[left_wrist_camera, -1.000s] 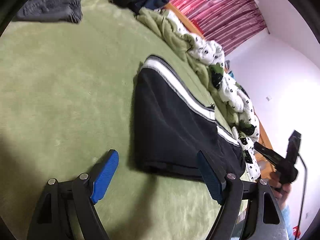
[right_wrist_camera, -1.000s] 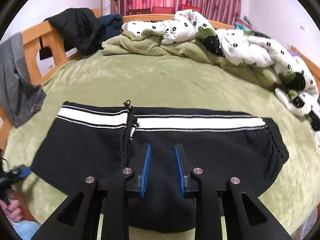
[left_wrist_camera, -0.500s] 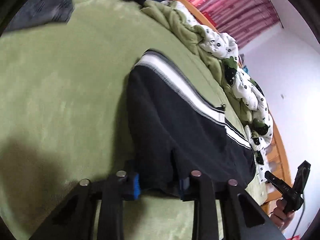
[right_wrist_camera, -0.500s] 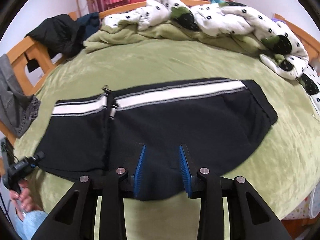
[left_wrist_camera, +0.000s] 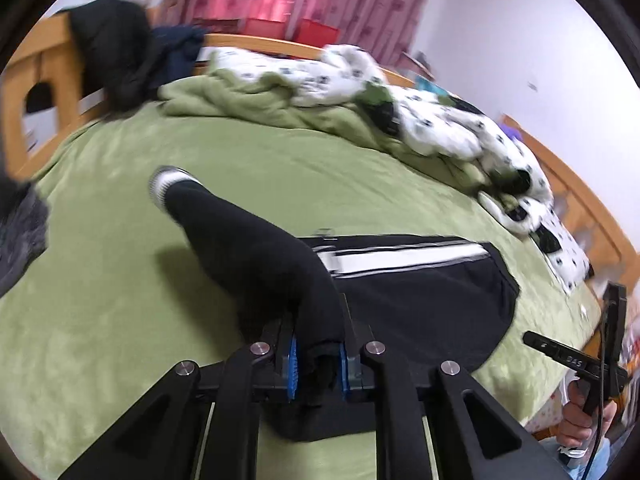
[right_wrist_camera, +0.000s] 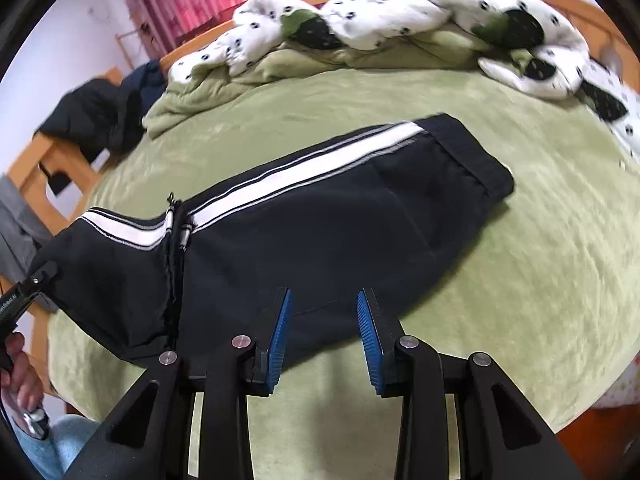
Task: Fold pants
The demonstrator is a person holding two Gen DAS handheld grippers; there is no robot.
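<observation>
Black pants (right_wrist_camera: pixel 312 232) with a white side stripe lie folded lengthwise on the green bed cover. My left gripper (left_wrist_camera: pixel 316 364) is shut on the near edge of the pants (left_wrist_camera: pixel 260 248) at the leg end and lifts that end off the bed, so the cuff points up and to the left. My right gripper (right_wrist_camera: pixel 324 340) is open and empty, just at the near edge of the pants, with the waistband end to its upper right. The left gripper also shows at the left edge of the right wrist view (right_wrist_camera: pixel 24 292).
A crumpled green blanket and white spotted duvet (right_wrist_camera: pixel 392 20) lie along the far side of the bed. Dark clothes (left_wrist_camera: pixel 116 52) hang on the wooden bed frame (left_wrist_camera: pixel 36 76). A grey garment (left_wrist_camera: pixel 20 232) lies at the left. The bed edge is close in front.
My left gripper closed on the leg end of the pants and raised it. My right gripper opened wider and drew back toward the near edge of the pants.
</observation>
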